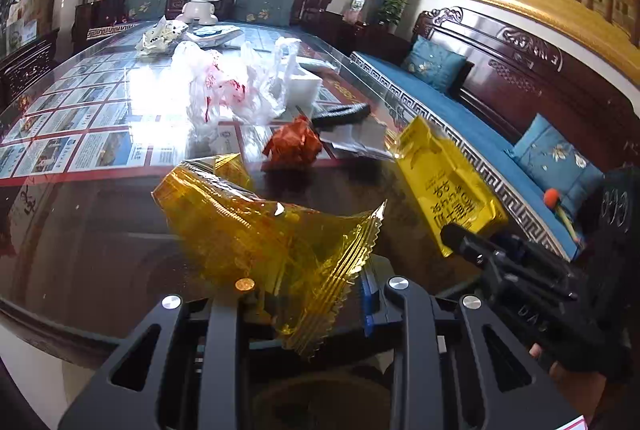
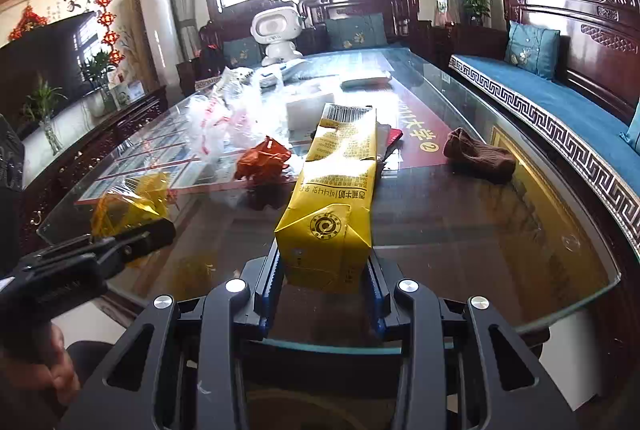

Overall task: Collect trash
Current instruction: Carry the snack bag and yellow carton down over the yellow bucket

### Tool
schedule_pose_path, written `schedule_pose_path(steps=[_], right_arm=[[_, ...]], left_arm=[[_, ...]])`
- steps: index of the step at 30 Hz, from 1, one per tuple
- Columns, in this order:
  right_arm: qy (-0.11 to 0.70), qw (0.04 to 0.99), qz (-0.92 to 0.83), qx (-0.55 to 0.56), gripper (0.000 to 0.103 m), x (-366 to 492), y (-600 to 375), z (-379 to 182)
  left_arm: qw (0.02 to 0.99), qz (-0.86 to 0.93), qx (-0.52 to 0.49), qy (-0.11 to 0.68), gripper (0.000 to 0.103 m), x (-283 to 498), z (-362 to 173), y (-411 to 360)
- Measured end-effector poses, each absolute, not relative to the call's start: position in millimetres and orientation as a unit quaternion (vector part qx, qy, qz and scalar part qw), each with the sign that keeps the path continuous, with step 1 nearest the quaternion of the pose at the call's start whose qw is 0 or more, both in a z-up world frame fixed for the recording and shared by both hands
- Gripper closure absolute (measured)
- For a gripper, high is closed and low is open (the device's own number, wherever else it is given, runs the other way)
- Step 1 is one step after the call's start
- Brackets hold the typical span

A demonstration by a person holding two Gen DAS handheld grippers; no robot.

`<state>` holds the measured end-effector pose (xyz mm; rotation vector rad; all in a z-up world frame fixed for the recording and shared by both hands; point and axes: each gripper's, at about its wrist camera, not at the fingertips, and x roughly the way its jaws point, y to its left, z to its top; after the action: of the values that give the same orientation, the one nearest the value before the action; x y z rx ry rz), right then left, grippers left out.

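Trash items in both grippers are raised above the glass tabletop (image 2: 460,230). Nearest in the left wrist view, the left gripper (image 1: 308,294) is clenched on an amber transparent wrapper (image 1: 256,230), whose serrated end sits between the fingers while its crumpled body fans forward and to the left of them. In the right wrist view, the right gripper (image 2: 326,280) grasps a yellow milk carton (image 2: 336,190) by its folded base, the carton extending straight ahead of the fingers with its barcode end farthest away. Each gripper shows at the edge of the other's view, the right one with its carton to the right of the left gripper, the left one with its wrapper to the left of the right gripper. Ahead of both grippers, a crumpled red wrapper (image 2: 262,160) lies on the tabletop, and beyond it a heap of clear plastic bags (image 1: 228,86) with red print. Ahead and to the right of the right gripper rests a brown sock (image 2: 480,154). At the far end of the tabletop stands a white toy robot (image 2: 276,34), in front of carved dark wooden seating with blue cushions.
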<state>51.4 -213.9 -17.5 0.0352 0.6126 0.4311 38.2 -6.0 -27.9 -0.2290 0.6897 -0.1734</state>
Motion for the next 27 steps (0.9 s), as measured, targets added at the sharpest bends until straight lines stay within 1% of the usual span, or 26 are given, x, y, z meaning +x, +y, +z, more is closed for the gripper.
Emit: schedule_pose_path(steps=[5,12,20,24,25,26,27], right_arm=[[0.296,0.921,0.25,0.02,0.068,6.0,-224.6,-8.9],[0.317,0.901,0.295,0.021,0.068,-54.7,-236.9,-18.9],[0.383,0.875,0.297,0.009,0.068,-99.7,-245.0,-62.2],[0.411,0.866,0.286,0.006,0.068,-115.0,-248.9,-84.5],[0.415,0.864,0.283,0.005,0.068,-116.8,-249.1,-88.3],[0.421,0.863,0.281,0.002,0.068,-118.1,-249.2,-92.3],[0.425,0.861,0.279,0.001,0.068,-119.4,-250.9,-97.0]], left_arm=[[0.922,-0.102,-0.103,0.359,0.074,-3.7,-32.6,-13.8],[0.909,-0.139,-0.083,0.385,0.074,-66.3,-46.0,-30.7],[0.866,-0.168,-0.074,0.466,0.074,-108.7,-105.3,-48.9],[0.832,-0.19,-0.09,0.513,0.074,-117.9,-137.2,-50.7],[0.826,-0.192,-0.091,0.522,0.07,-119.5,-142.5,-52.3],[0.822,-0.192,-0.095,0.528,0.052,-122.2,-146.9,-51.6],[0.816,-0.195,-0.101,0.535,0.039,-123.9,-150.3,-50.8]])
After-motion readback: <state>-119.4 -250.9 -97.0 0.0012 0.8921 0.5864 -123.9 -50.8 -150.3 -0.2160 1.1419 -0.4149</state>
